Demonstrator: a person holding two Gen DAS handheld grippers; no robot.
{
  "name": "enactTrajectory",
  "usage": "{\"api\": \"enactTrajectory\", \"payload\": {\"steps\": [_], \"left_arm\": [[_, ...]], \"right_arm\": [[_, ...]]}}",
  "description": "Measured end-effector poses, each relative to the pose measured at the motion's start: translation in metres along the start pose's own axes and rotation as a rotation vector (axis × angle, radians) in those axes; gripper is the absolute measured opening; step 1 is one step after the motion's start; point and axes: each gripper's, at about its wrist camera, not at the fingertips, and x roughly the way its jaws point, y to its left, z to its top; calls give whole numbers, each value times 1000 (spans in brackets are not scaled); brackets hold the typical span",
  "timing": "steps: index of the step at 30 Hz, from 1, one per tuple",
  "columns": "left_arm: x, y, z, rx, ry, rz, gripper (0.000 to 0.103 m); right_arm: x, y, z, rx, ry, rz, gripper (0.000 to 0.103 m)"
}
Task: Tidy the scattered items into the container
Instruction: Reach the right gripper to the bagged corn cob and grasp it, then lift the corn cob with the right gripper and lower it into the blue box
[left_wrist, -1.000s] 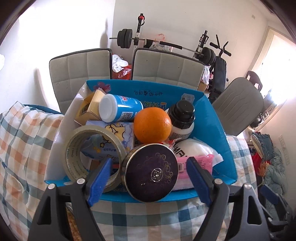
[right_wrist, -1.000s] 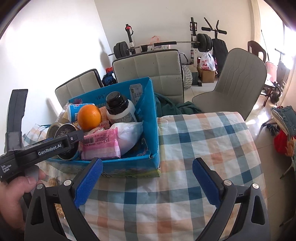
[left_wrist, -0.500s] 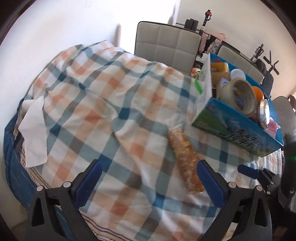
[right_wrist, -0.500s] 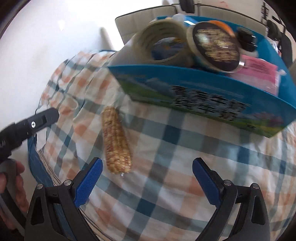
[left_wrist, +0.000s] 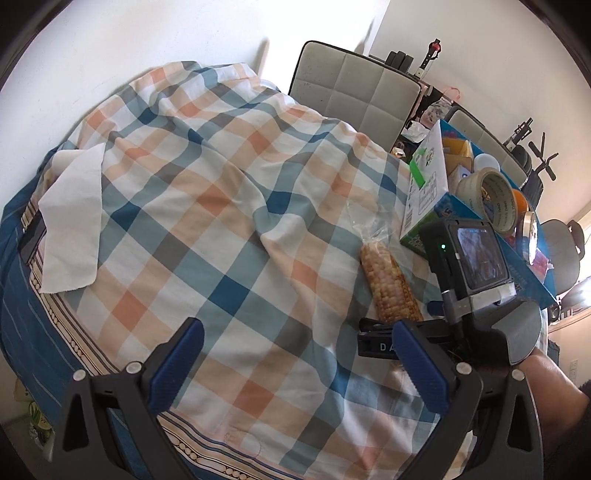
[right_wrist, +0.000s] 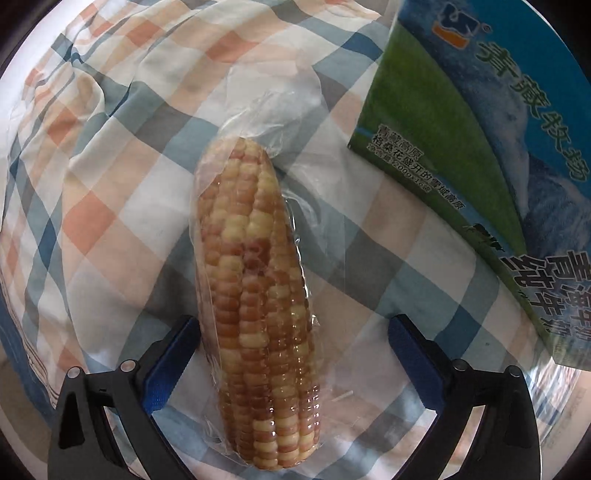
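A cob of corn sealed in clear plastic lies on the checked tablecloth, just left of the blue and green carton box. My right gripper points straight down over it, and its jaws are opening. The cob's lower half lies between the blue pads, close to the left one and well clear of the right one. In the left wrist view the corn lies beside the box, under the right gripper's camera body. My left gripper hangs open over bare cloth with nothing between its fingers.
The box holds a tape roll, an orange, a round tin and other items. A white cloth lies at the table's left edge. Grey padded chairs stand behind the table. A person's forearm is at the lower right.
My left gripper swung away from above the box to the cloth on its left. My right gripper dropped and tilted down until the corn lies between its fingers.
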Motion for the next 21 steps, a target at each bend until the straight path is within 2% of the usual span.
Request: {"api": "enactTrajectory", "payload": {"steps": [3,5,7,8,9,13,15,18,21], "left_arm": [[1,4,3,-14,-1,-18,103],[1,8,5,-21,-1,-26,103],[0,13,6,-28,-4,-31,103],[1,16,6,-31,-2,-29,103],[2,19,7,-35,2,-29,103],[4,30,11,-69,5,-29,103],[6,35,14,-84,8,-34,103],[7,35,16,-88,8,-42,103],[8,29,17,-80,8,-56,103]], "right_arm": [[4,1,9,-15,86,-1,103],[5,0,13,3,107,-1,103],[-1,-1,15,28,63,-5,94],[-6,-1,16,49,26,-2,82],[-9,-2,17,70,-5,3,75],[-15,2,8,67,-56,8,62],[-20,-2,-5,76,-70,24,52],[-23,-19,-38,135,-41,52,51],[-24,-43,-88,200,7,76,51]]}}
